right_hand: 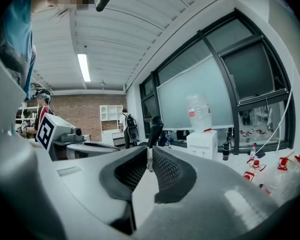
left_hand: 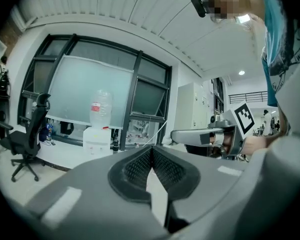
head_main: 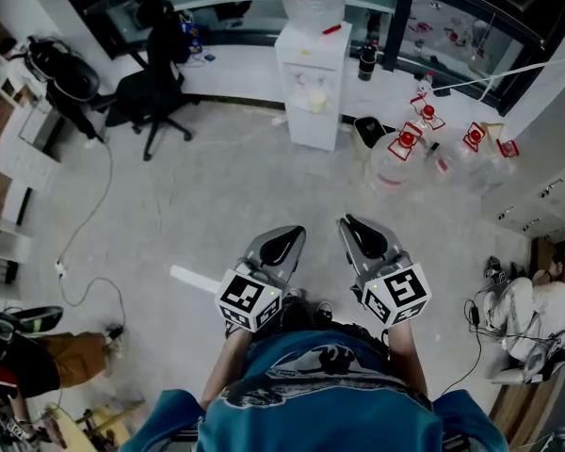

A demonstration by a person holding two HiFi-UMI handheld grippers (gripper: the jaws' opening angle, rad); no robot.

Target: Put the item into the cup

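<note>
**Item and cup both out of sight: find them first**

The item shows in none of my views, and neither does the cup. No table bearing them shows either, so I cannot say how either lies relative to my fingers, except that nothing is between them or near them.

My left gripper has its fingers pressed together at the tips and pinches nothing. My right gripper is closed to a hairline at most, its fingers also empty. In the head view both are held out side by side in front of my chest, close to level, above bare floor.

Ahead of them stand a white water dispenser with a bottle on top and a black office chair to its left. A cluster of water jugs sits on the floor to the dispenser's right.

I judge the task not yet begun; the step in hand is locating. To do it well I should turn my head and body until the item and the cup are both in view. I should then settle which hand is nearer the item. I should spread that gripper's fingers only once it is lined up over the item, not on the way. Keeping the other gripper clear of the cup's mouth should spare a knock later.
</note>
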